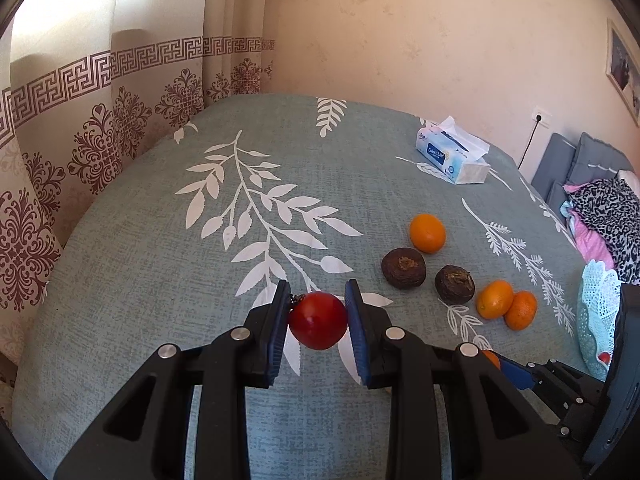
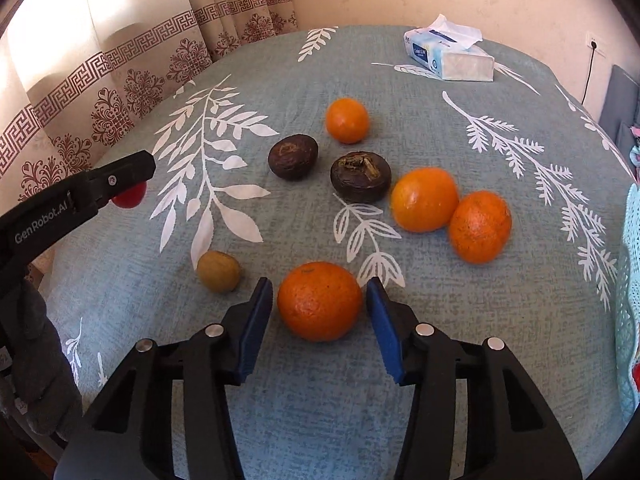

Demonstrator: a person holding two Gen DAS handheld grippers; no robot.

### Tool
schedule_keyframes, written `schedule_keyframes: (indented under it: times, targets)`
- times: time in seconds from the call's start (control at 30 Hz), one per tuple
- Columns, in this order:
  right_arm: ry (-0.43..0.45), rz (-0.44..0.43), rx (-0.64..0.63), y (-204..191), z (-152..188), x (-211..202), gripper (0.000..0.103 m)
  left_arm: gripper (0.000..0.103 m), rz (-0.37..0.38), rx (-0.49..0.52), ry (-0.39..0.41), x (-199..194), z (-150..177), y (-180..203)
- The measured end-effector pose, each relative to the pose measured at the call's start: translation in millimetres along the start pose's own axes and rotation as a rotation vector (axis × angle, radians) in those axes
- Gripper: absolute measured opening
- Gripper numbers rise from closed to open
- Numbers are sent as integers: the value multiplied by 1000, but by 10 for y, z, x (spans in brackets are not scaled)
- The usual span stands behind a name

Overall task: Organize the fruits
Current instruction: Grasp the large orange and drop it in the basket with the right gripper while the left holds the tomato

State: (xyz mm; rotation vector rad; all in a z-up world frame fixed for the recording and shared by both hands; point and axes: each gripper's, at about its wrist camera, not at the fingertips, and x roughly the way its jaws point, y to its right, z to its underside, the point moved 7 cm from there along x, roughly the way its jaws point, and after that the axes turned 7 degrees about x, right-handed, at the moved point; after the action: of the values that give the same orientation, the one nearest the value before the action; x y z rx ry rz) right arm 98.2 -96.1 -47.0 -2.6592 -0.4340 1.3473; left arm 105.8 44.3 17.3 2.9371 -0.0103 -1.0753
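My left gripper (image 1: 318, 300) is shut on a small red fruit (image 1: 318, 320) and holds it above the teal leaf-print tablecloth (image 1: 160, 280); the red fruit also shows in the right wrist view (image 2: 130, 198). My right gripper (image 2: 320, 292) is open with its jaws on either side of an orange (image 2: 320, 300), a small gap showing on each side. Beyond lie two dark brown fruits (image 2: 293, 157) (image 2: 361, 176), three more oranges (image 2: 347, 120) (image 2: 425, 199) (image 2: 480, 226), and a small tan fruit (image 2: 219, 271).
A tissue pack (image 2: 450, 54) lies at the table's far side. A light-blue lace basket (image 1: 598, 320) sits at the right edge with something red in it. Patterned curtains (image 1: 100, 120) hang at the left. A sofa with clothes (image 1: 600, 208) stands beyond the table's right.
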Motion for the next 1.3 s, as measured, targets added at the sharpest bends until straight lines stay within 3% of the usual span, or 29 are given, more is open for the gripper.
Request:
schedule_keyframes:
  times: [0.1,0.6,1.17,1.3]
  targets:
    - [-1,0,-3,6,5,0,40,28,0,8,1,-9,6,24]
    - [98,17,88,362,-60,-505,40,28,-8,39,22,-131,-4,131]
    - [334,145,286,1428,-184,-1493,40,28,-3,104,80,-463,-113,513]
    - [365,219,338,1748,-151,-1627,40,28,14,130,96,-564,-106,681]
